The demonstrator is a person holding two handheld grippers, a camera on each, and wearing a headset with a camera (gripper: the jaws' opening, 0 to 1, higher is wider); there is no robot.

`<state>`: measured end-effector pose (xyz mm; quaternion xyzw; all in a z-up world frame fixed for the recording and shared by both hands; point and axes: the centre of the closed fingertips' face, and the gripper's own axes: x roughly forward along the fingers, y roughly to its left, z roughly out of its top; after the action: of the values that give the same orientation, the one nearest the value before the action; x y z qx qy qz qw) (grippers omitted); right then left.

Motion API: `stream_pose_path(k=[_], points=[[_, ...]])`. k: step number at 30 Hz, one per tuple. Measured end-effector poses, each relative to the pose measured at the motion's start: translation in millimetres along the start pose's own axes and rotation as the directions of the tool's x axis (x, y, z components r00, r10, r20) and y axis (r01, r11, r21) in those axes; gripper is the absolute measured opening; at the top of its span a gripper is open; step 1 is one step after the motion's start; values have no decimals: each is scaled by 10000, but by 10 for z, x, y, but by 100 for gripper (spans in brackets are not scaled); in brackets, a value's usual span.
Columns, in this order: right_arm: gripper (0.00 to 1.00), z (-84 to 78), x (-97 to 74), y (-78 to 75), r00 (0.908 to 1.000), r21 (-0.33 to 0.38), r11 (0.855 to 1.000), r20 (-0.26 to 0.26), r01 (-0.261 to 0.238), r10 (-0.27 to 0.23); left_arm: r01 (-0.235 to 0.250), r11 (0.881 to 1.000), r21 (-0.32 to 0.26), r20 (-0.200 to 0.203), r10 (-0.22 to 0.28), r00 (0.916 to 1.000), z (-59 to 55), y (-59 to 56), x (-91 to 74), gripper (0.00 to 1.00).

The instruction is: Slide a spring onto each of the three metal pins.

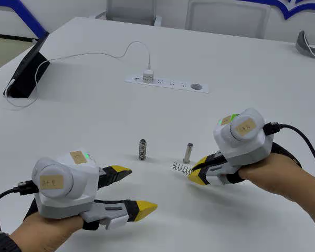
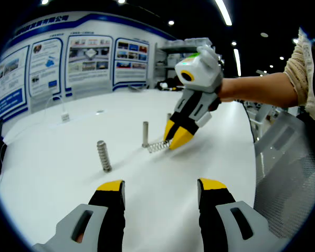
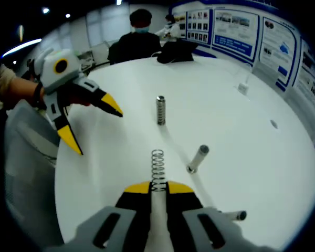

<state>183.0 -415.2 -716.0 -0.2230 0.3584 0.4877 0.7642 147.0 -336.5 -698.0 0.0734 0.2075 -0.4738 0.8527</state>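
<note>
The right gripper (image 1: 195,176) grips one end of a spring (image 1: 181,168) just beside the bare upright pin (image 1: 188,153). The left gripper (image 1: 139,189) is wide and empty. A spring-fitted pin (image 1: 142,149) stands on the bench (image 1: 94,105), left of the bare pin.

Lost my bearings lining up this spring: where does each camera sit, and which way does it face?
Head view: on the headset, looking forward and down at the table; shows both hands, open left gripper, right gripper.
Left gripper view: rides the left gripper, faces along its jaws toward the right gripper and forearm.
Right gripper view: rides the right gripper, faces along its jaws shut on the spring, toward the left gripper.
Shared: all show the sprung pin and bare pin.
</note>
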Motion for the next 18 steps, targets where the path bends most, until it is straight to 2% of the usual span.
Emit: stream_pose_path(k=[7, 18], points=[[12, 29, -87, 231, 9970, -728, 9945, -268, -750, 732, 624, 9960, 644, -113, -618, 9980, 116, -117, 132, 53], [12, 41, -154, 412, 9907, -1426, 9815, -649, -1276, 1194, 1363, 9795, 1481, -245, -1342, 9907, 247, -278, 282, 45]])
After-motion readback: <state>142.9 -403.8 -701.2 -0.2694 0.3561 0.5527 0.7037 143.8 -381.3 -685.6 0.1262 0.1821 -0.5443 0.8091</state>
